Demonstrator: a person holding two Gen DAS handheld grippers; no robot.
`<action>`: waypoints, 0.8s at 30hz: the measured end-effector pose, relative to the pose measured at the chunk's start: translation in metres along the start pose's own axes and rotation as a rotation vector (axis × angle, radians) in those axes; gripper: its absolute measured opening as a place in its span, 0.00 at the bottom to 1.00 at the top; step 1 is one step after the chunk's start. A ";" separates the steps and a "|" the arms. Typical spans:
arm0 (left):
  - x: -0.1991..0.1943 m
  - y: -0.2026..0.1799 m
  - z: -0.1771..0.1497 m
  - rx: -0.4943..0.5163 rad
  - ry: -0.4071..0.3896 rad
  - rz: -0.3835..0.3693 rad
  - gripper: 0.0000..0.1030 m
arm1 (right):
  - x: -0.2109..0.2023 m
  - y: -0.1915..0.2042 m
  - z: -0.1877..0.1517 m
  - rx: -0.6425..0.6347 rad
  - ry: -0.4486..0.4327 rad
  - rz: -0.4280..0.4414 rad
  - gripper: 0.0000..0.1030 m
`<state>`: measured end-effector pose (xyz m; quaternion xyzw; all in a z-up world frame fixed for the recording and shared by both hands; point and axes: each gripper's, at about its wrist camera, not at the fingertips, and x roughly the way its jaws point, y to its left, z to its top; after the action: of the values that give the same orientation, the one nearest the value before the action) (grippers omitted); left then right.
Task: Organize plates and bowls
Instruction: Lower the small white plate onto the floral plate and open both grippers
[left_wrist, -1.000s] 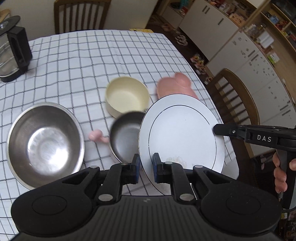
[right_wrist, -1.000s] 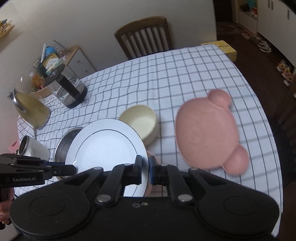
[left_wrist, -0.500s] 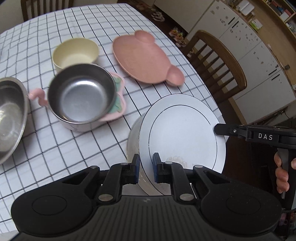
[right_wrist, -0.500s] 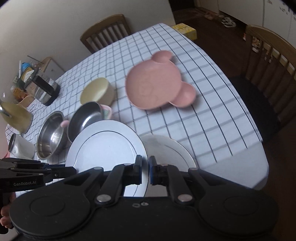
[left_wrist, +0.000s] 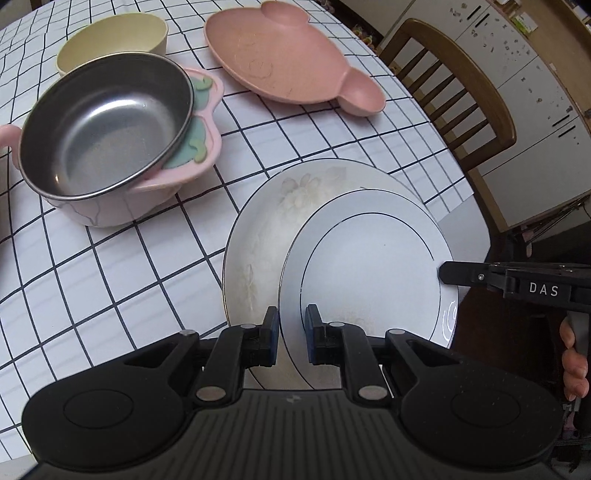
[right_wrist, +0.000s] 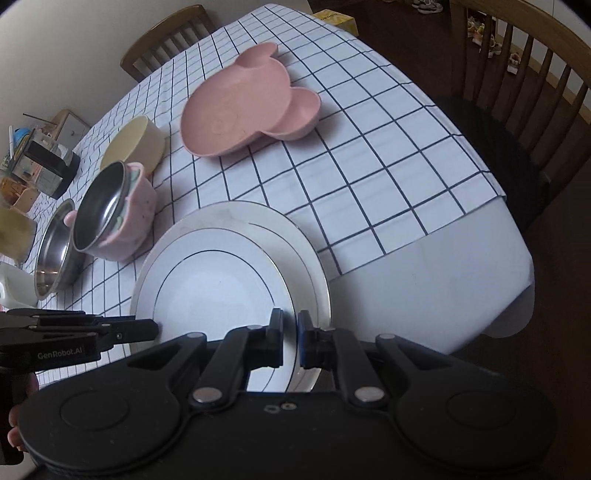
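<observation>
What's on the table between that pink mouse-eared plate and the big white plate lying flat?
Only bare checked tablecloth separates the pink plate from the flat plate, clearest in the right wrist view.

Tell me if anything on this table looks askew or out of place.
The steel bowl sits crooked in its pink holder, one side riding up over the holder's rim, so it tilts. Nearer the table's edge, the white plate, gripped on opposite rims by both grippers, is off-centre over the flowered plate beneath. Nothing looks spilled or broken.
</observation>
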<state>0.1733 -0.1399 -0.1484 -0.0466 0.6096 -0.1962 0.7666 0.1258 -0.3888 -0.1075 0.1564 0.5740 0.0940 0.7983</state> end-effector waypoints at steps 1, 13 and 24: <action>0.002 -0.001 0.001 0.003 0.001 0.005 0.13 | 0.002 -0.001 0.000 -0.001 0.006 0.003 0.08; 0.012 0.005 0.010 -0.008 0.016 0.014 0.13 | 0.019 -0.007 0.009 -0.009 0.044 0.013 0.08; 0.007 0.013 0.017 -0.007 0.042 0.000 0.13 | 0.023 -0.002 0.013 -0.026 0.049 -0.009 0.08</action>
<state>0.1941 -0.1337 -0.1541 -0.0455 0.6261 -0.1951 0.7536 0.1456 -0.3844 -0.1250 0.1412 0.5929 0.1019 0.7862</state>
